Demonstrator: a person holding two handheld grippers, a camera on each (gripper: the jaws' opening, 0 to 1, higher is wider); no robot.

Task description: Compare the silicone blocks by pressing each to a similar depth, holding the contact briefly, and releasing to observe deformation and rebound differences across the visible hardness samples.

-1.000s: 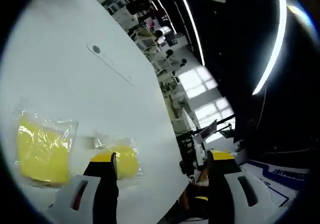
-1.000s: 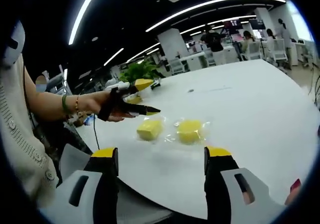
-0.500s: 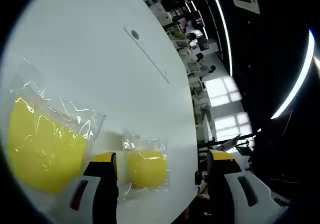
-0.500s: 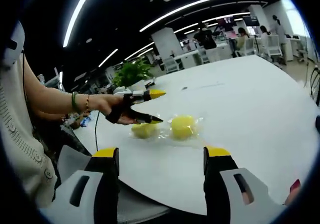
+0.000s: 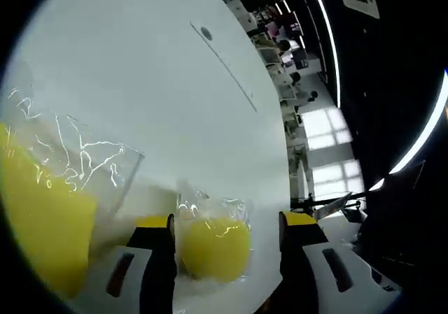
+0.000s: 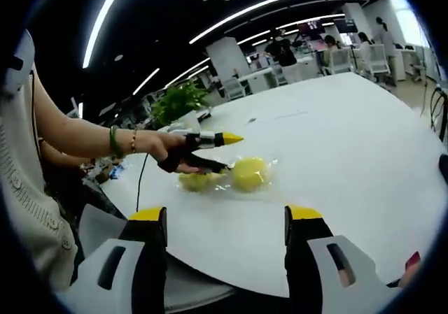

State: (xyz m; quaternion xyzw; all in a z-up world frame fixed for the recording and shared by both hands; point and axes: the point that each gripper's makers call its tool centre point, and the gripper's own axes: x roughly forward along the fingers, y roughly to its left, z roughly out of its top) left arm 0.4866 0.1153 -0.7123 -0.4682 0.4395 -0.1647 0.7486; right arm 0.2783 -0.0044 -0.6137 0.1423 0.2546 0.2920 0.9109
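Two yellow silicone blocks lie in clear bags on the white table (image 6: 336, 139). In the left gripper view the smaller round block (image 5: 213, 247) sits between the jaws of my left gripper (image 5: 225, 223), which is open with a gap on either side of the block. The larger block (image 5: 38, 230) lies close at the left. In the right gripper view a hand holds the left gripper (image 6: 225, 153) low over both blocks, the left block (image 6: 194, 182) and the round block (image 6: 248, 173). My right gripper (image 6: 224, 216) stands open well short of them, with nothing in it.
A green plant (image 6: 175, 101) stands behind the hand at the table's far side. Desks, chairs and people fill the office beyond. A small round mark (image 5: 205, 32) sits on the table farther out. The table's near edge runs just ahead of the right jaws.
The left gripper has come down and closer to the blocks, so the round block now lies between its jaws, and the gap has narrowed slightly. The right gripper has barely moved.
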